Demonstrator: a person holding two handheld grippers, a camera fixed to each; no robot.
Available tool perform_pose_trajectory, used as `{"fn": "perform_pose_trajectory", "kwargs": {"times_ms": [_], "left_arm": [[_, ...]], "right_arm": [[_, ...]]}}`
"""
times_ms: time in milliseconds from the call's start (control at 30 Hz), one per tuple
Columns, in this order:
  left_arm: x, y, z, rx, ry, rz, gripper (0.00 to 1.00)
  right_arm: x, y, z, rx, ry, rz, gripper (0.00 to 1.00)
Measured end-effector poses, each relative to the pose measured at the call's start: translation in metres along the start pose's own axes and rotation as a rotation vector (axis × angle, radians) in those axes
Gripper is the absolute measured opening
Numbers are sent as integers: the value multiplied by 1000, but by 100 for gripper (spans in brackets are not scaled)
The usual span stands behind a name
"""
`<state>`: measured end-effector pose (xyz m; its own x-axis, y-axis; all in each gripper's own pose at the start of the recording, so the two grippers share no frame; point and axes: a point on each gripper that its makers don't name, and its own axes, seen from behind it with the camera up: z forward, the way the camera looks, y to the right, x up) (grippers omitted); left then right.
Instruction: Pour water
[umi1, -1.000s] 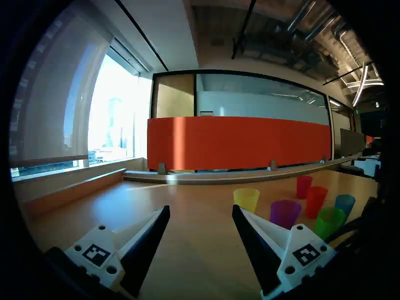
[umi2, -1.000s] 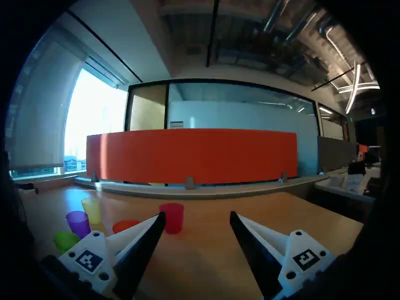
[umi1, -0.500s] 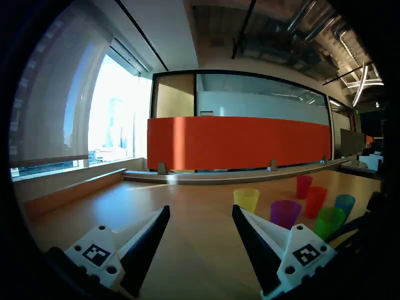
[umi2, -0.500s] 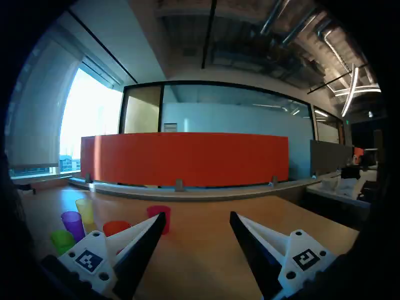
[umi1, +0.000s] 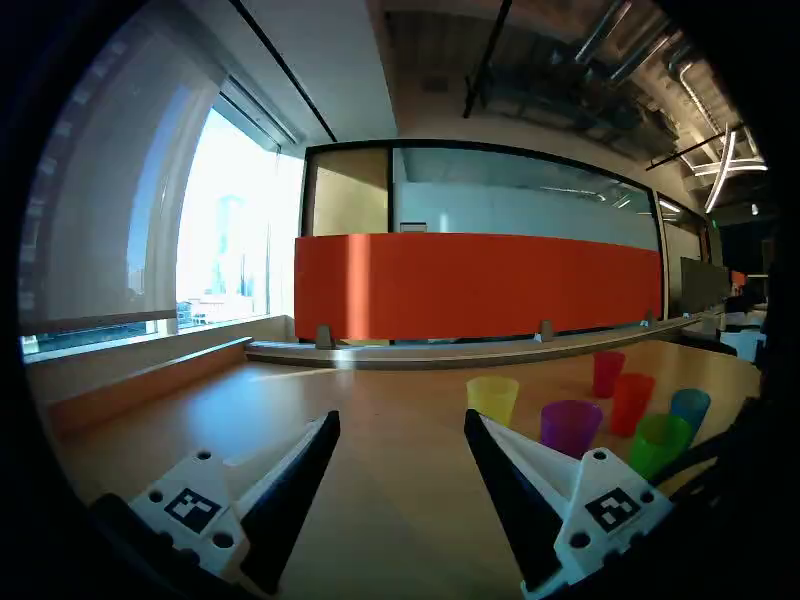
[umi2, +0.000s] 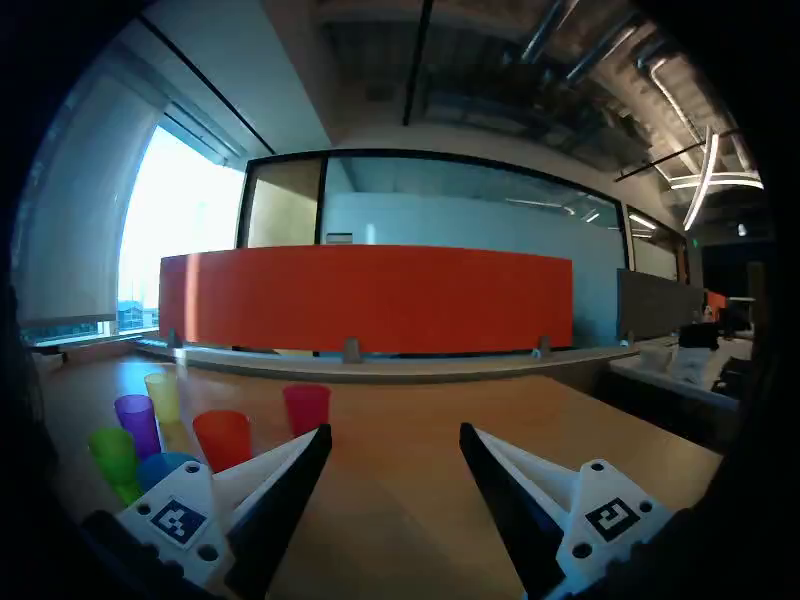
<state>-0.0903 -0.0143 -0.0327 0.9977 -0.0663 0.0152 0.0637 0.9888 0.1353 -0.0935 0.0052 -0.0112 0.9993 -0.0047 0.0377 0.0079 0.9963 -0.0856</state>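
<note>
Left gripper (umi1: 400, 417): fingers spread wide, nothing between them, low over the wooden table (umi1: 390, 480). Right gripper (umi2: 393, 432): the same, jaws apart, only bare tabletop in the gap.

Six upright on the table in a loose cluster, neither tool touching any. From the left gripper view they stand ahead and right of its right finger:
- yellow cup (umi1: 492, 398) nearest the gap
- purple cup (umi1: 570, 425) just beside the finger
- green cup (umi1: 658, 443) and blue cup (umi1: 690, 410) further right
- orange-red cup (umi1: 632, 402) behind those
- crimson cup (umi1: 607, 372) farthest back

From the right gripper view the same cluster lies left of its left finger. The crimson one is just beyond the fingertip, and the blue one is partly hidden behind the finger's white base.

Water: cannot tell whether any cup holds some; the plastic is tinted and the cups are small in both views.

Behind the table runs an orange partition (umi1: 480, 285). A bright window (umi1: 225, 250) is on the left.
</note>
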Motion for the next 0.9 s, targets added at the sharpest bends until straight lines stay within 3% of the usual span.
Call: {"fn": "perform_pose_trajectory", "kwargs": {"times_ms": [900], "left_arm": [[0, 0, 0, 0, 0, 0, 92]], "right_arm": [[-3, 2, -3, 19, 11, 16, 99]]}}
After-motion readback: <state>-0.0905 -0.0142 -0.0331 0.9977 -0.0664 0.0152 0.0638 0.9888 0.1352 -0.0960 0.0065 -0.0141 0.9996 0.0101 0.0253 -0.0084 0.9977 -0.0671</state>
